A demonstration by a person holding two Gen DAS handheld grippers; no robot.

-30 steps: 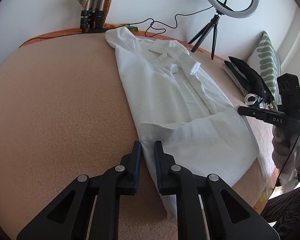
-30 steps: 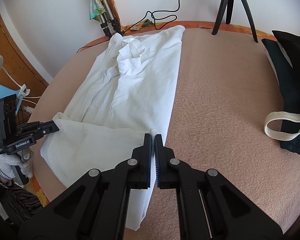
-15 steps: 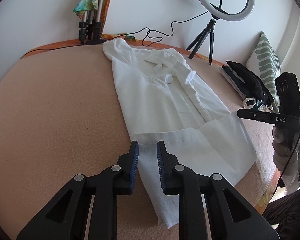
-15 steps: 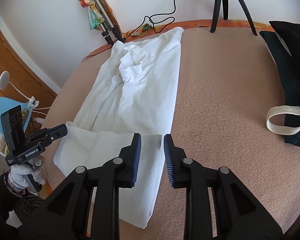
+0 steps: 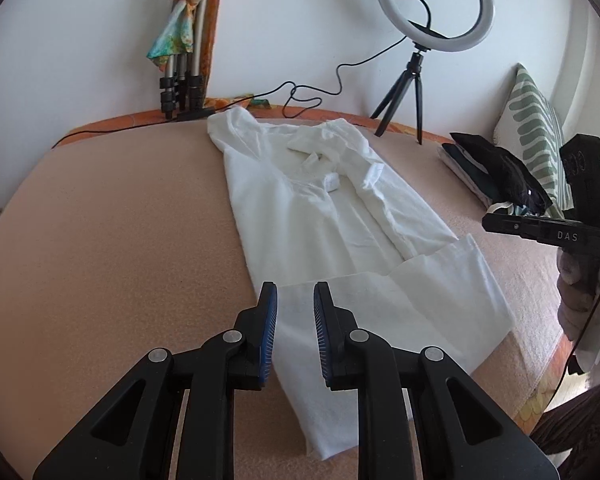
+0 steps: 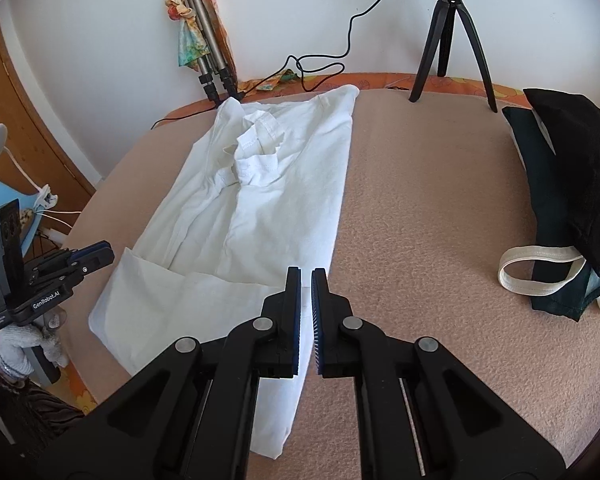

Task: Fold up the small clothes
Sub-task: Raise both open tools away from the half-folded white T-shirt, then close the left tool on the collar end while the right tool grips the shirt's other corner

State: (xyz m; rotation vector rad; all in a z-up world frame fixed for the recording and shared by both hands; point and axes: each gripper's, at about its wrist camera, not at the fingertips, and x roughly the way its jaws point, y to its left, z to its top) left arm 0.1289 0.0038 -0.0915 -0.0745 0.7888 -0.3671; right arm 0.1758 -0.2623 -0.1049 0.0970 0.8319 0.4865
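Left gripper (image 5: 295, 304): fingers (image 5: 269, 320) parted, nothing between them, poised above the folded-up hem of the white shirt (image 5: 332, 240). Right gripper (image 6: 306, 292): fingers (image 6: 294, 304) brought almost together, a thin gap showing, gripping nothing, over the hem's other corner. Shirt lying lengthwise down the middle of the peach bed cover (image 5: 112, 248), collar toward the far edge by the wall, sides folded in, bottom hem turned up near the front edge. Dark folded clothes (image 6: 572, 184) stacked toward the right edge.

Step in hand, by judgement: hem fold laid and released. Next: regrasping both near corners of the doubled hem and carrying them toward the collar, evenly.
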